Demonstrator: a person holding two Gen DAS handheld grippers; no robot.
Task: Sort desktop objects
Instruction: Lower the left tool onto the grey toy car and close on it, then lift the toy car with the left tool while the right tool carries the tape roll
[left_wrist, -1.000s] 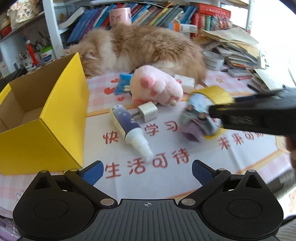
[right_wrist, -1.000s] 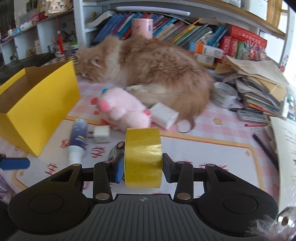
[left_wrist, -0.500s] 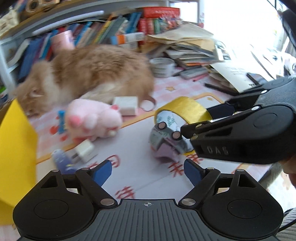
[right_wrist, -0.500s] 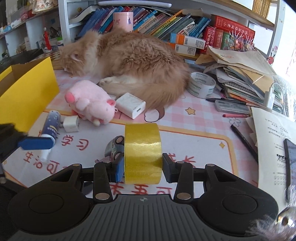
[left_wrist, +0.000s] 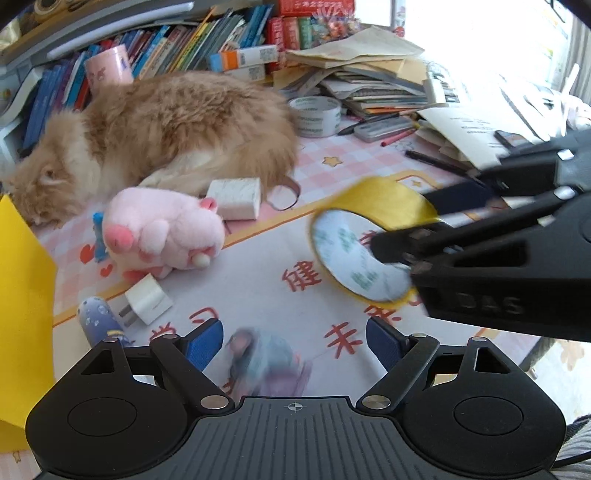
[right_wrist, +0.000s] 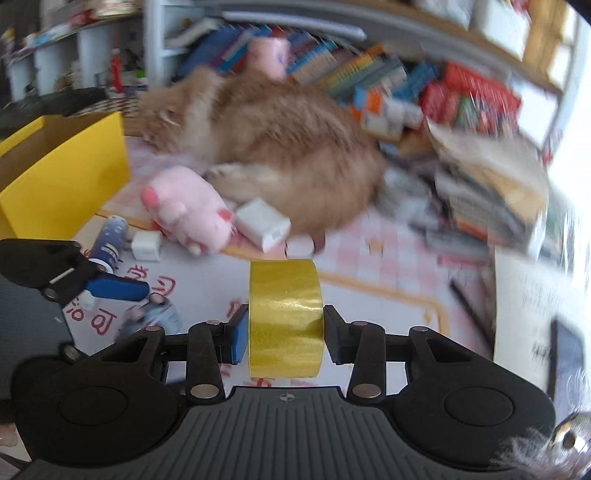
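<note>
Your right tongs (right_wrist: 284, 341) are clamped on the yellow tape roll (right_wrist: 283, 314), 1 pad on each flat side, so the roll stands on edge and can't roll away. It's lifted off the bench (left_wrist: 258, 280) now, hanging above the white mat w/ red letters. That grip looks firm, so I think it's ready to carry.

Your left tongs (left_wrist: 293, 341) are wide but not all the way; they have just been closing a bit. Nothing is pinched yet. A small toy car (left_wrist: 266, 363) sits between the 2 blue pads, blurry, right under them. The pads don't seem to touch it. My guess: you're lining up to grab it next.

The yellow box (right_wrist: 62, 173) is open at the far left of the bench. Prob. that's where stuff goes, since it's the only bin here.

More things wait on the bench: a pink plush pig (left_wrist: 162, 232), a white plug (left_wrist: 147, 299), a blue glue bottle (left_wrist: 98, 321) and a white block (left_wrist: 234, 197). They lie close together near the box.

Watch out: a fluffy orange cat (left_wrist: 177, 129) is lying just behind the pig, head near the box. Go slow on the way there so you don't bump it.
</note>
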